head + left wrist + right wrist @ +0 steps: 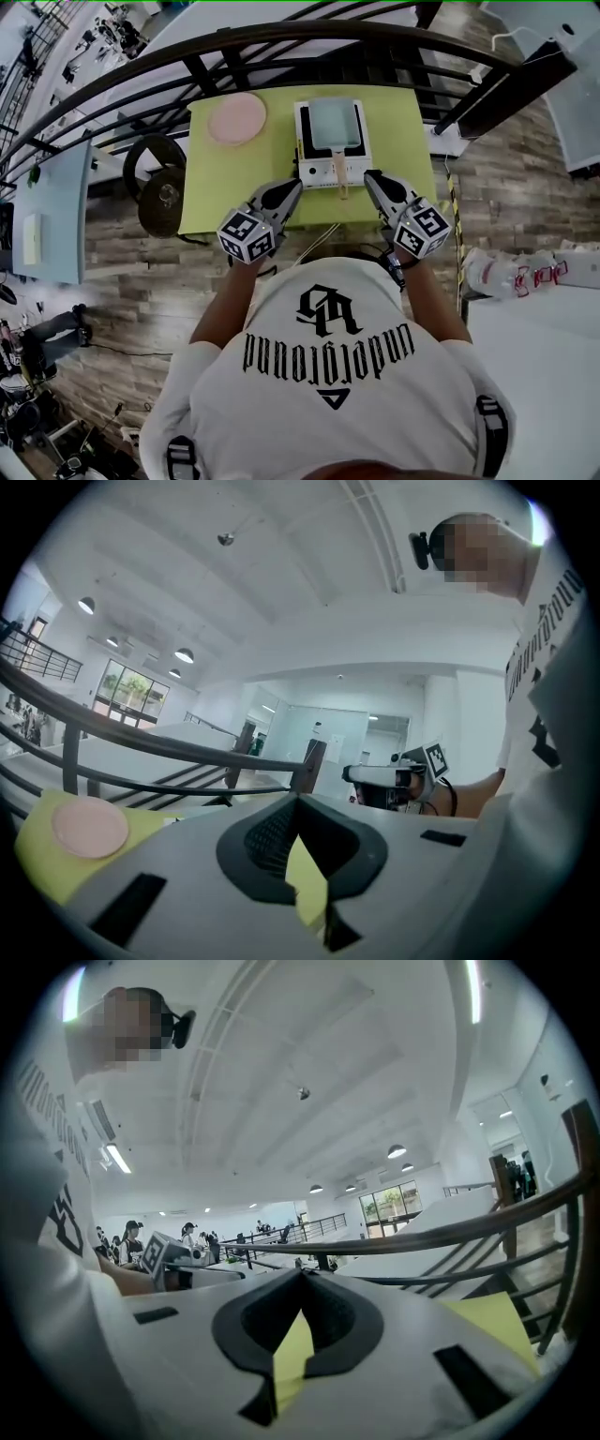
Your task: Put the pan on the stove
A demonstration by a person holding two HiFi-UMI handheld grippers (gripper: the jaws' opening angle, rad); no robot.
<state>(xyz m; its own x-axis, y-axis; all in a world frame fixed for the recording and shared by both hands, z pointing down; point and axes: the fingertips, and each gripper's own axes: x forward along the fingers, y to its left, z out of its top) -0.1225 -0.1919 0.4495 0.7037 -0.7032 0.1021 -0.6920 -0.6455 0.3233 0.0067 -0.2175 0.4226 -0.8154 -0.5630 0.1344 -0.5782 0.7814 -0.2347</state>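
A square pale pan (335,122) with a wooden handle (340,174) sits on the white portable stove (305,167) at the back middle of the green table (225,178). My left gripper (294,187) hovers over the table's front edge, just left of the handle, shut and empty. On the handle's other side my right gripper (371,176) is likewise shut and empty. The left gripper view shows its jaws (298,803) closed together, pointing level across the table, with the right gripper (394,775) beyond. The right gripper view shows closed jaws (302,1279) too.
A pink round plate (237,119) lies at the table's back left, also seen as the plate (89,827). A dark curved railing (281,42) runs behind the table. Black round objects (155,183) sit on the floor at the left; a white table (534,375) stands at the right.
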